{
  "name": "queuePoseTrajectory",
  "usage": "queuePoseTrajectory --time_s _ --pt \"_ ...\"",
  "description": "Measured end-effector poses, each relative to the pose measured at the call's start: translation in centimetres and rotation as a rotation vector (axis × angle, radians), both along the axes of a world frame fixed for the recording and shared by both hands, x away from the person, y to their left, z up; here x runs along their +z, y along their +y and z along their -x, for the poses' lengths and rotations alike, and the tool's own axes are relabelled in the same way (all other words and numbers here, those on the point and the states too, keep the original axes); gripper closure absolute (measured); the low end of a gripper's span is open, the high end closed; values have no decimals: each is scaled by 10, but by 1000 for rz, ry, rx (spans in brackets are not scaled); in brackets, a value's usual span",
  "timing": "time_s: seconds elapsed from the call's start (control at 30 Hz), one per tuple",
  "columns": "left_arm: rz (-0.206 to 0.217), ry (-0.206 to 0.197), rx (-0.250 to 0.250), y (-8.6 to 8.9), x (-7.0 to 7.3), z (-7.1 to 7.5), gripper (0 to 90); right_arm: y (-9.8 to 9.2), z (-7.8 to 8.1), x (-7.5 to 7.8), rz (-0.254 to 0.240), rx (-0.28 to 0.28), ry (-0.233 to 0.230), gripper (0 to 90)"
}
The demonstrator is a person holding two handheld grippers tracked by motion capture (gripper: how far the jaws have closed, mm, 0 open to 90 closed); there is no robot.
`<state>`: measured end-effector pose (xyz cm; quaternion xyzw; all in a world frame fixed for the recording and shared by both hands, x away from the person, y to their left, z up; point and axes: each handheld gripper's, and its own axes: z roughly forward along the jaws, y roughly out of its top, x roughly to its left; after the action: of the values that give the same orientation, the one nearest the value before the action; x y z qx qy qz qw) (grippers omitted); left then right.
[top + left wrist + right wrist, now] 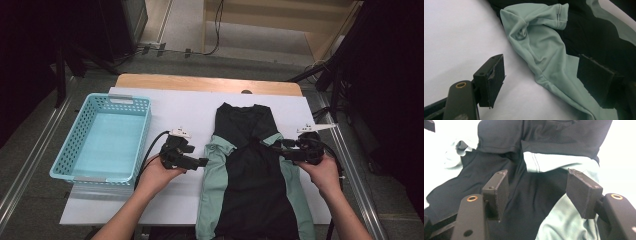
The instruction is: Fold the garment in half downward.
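Leftmost, a turquoise basket point(102, 137) sits on the white table point(175, 112); next, the left gripper point(202, 162) hovers with jaws spread, just beside the black-and-green shirt point(250, 170) lying flat mid-table; the right gripper point(278, 145), jaws spread too, hangs over its folded right sleeve point(554, 161), gripping nothing

You've got a black shirt point(252, 170) with mint-green side panels and sleeves, lying on a white sheet point(175, 112) over the light wood tabletop point(200, 82). At the left edge sits your turquoise lattice basket point(102, 137). Both grippers are black.
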<state>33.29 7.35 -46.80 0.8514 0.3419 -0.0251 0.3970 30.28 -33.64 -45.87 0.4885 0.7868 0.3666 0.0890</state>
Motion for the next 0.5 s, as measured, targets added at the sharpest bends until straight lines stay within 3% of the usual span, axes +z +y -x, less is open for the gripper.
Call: queuePoseTrajectory --time_s 0.3,0.5 --pt "-38 -16 5 -9 2 -9 244 -9 4 -2 -1 -27 -5 338" --pt "-38 -12 10 -12 2 -14 244 -13 6 -3 4 -43 -7 336"
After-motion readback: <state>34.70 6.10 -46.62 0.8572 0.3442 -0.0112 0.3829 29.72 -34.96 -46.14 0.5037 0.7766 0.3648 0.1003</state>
